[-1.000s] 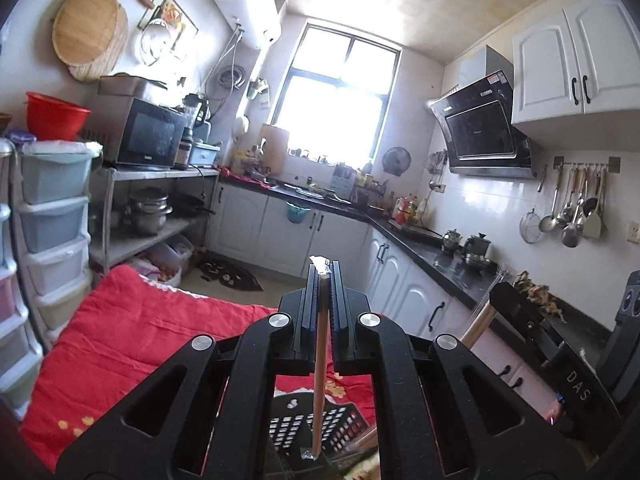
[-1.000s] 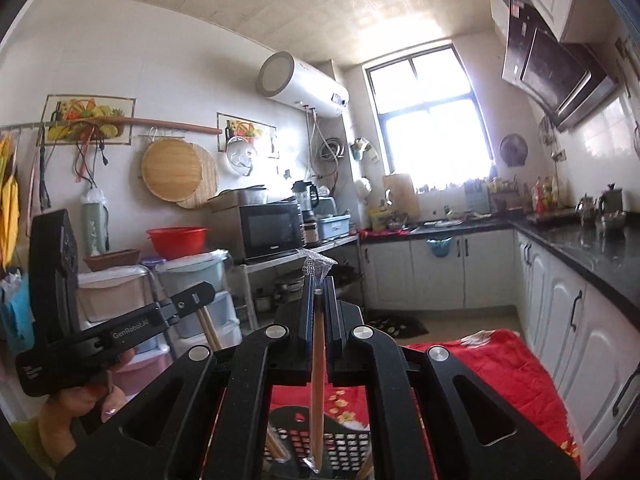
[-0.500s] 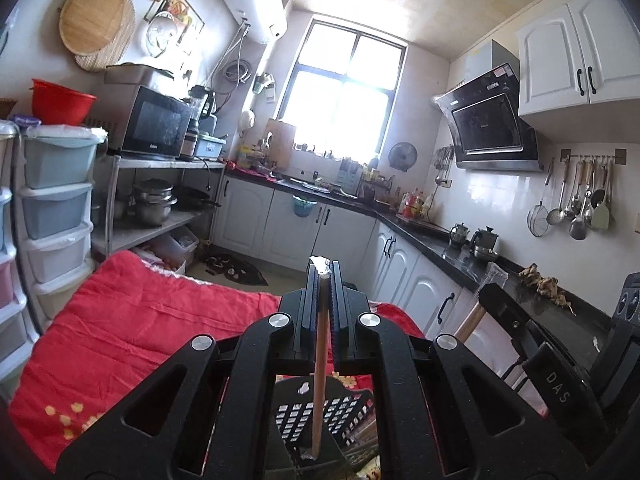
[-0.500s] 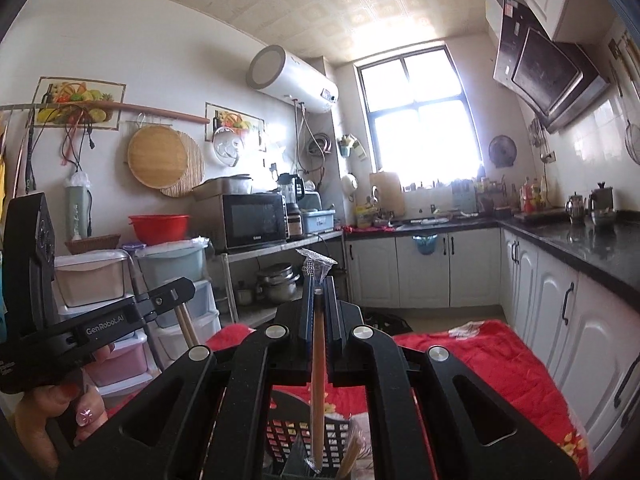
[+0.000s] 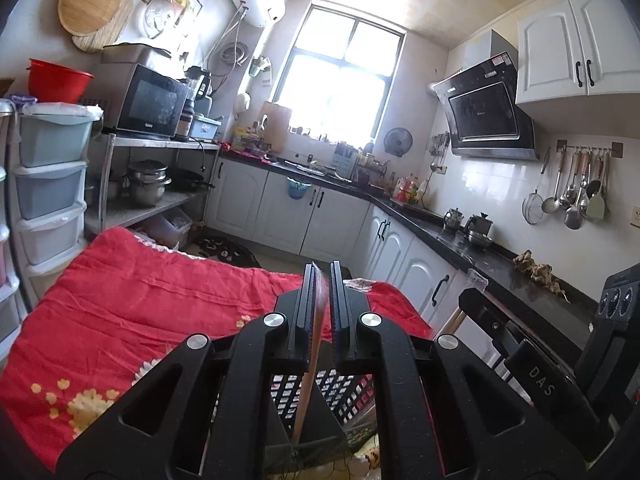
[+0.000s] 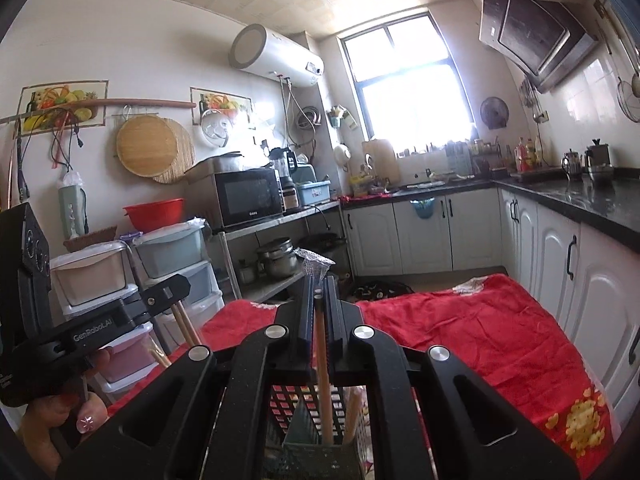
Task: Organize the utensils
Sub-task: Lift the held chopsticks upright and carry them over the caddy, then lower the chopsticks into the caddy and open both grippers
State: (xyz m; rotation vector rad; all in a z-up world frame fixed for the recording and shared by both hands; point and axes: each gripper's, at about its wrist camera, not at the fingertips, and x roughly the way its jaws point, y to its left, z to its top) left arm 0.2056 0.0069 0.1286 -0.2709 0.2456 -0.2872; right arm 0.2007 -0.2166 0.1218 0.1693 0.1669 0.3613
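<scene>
Left gripper [image 5: 320, 276] is clamped on a wooden chopstick [image 5: 306, 380], upright, lower end inside the black perforated utensil basket [image 5: 352, 396]. Right gripper [image 6: 318, 284] is clamped on a second wooden chopstick [image 6: 322, 364], clear wrapper at its top, lower end also down in the basket. Basket sits on the red blanket [image 5: 140, 304]; more sticks look to be inside it, view poor.

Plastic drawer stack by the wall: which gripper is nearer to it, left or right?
Left. The left gripper, shut on a wooden chopstick, is on the side toward the drawer stack; the right gripper is beyond it, toward the white cabinets.
</scene>
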